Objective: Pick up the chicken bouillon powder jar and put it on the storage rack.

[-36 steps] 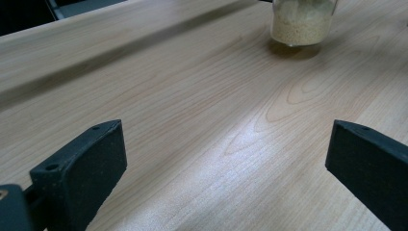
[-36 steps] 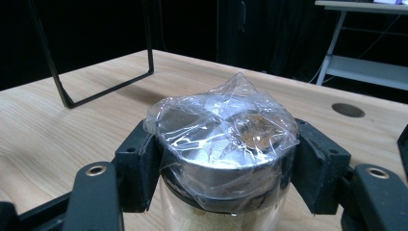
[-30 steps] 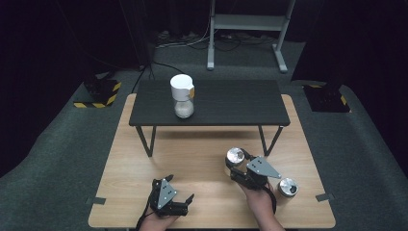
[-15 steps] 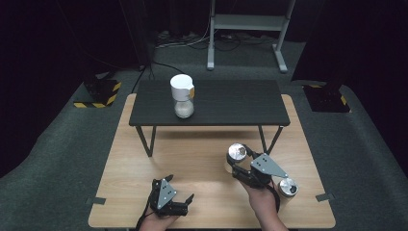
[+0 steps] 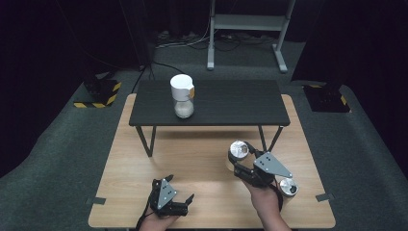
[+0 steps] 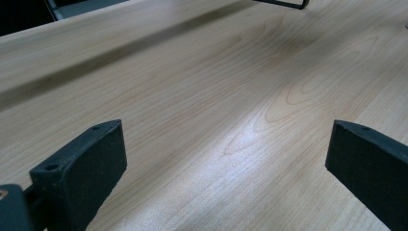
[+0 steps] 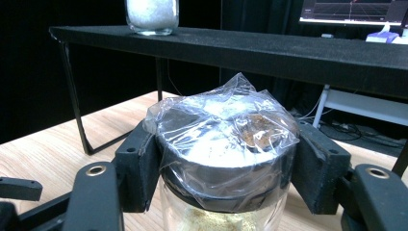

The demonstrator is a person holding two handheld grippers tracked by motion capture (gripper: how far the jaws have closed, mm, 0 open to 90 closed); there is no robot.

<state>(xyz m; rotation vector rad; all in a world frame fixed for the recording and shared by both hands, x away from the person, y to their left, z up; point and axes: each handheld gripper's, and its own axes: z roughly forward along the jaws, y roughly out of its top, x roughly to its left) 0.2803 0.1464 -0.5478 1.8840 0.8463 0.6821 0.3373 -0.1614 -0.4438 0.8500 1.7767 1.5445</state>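
Note:
My right gripper (image 5: 239, 153) is shut on a glass jar (image 5: 238, 148) of tan powder, held just above the wooden table (image 5: 192, 154) at the right. In the right gripper view both pads (image 7: 139, 163) press the sides of the jar's (image 7: 226, 144) dark lid, which is wrapped in crinkled clear plastic. My left gripper (image 5: 180, 188) rests low over the table's front edge, jaws wide open with nothing between them; the left gripper view has bare wood between its jaws (image 6: 226, 159).
A low black table (image 5: 231, 103) stands on the far half of the wooden table, bearing a white-capped jar of white grains (image 5: 183, 96). A second silver-lidded jar (image 5: 288, 186) sits by my right hand. Dark floor surrounds the table.
My right gripper has lifted the jar a little off the wood. The left gripper has stayed where it was.

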